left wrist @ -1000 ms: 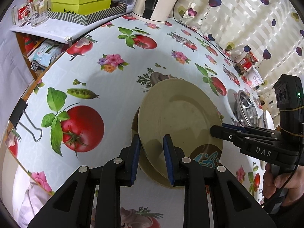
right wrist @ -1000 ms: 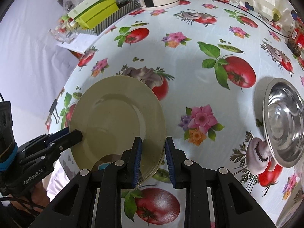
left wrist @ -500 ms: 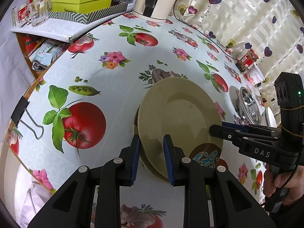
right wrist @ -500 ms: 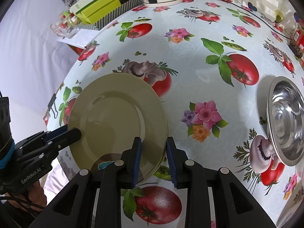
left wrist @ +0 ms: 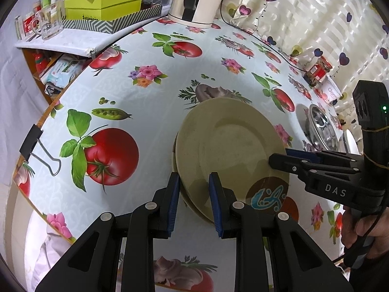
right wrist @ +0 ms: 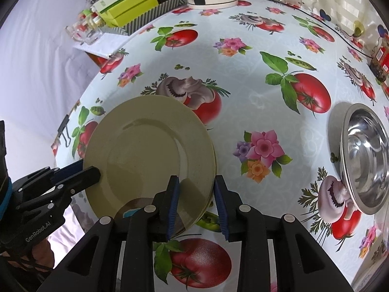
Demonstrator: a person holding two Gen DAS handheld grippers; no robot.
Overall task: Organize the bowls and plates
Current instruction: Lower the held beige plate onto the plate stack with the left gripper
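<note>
Across the tomato-print tablecloth [right wrist: 255, 92], round beige plates [right wrist: 150, 150] lay stacked. The left gripper [left wrist: 194, 189] clamped their rim; the right gripper [right wrist: 195, 189] was opening around it. A steel bowl [right wrist: 364, 155] awaited sorting.

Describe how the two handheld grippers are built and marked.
Both are black plastic with silver screws and blue finger pads. The left gripper reads "GenRobot.AI" and has a teal band. The right gripper reads "DAS", with a camera block showing a green light, rubber bands and a cable.
</note>
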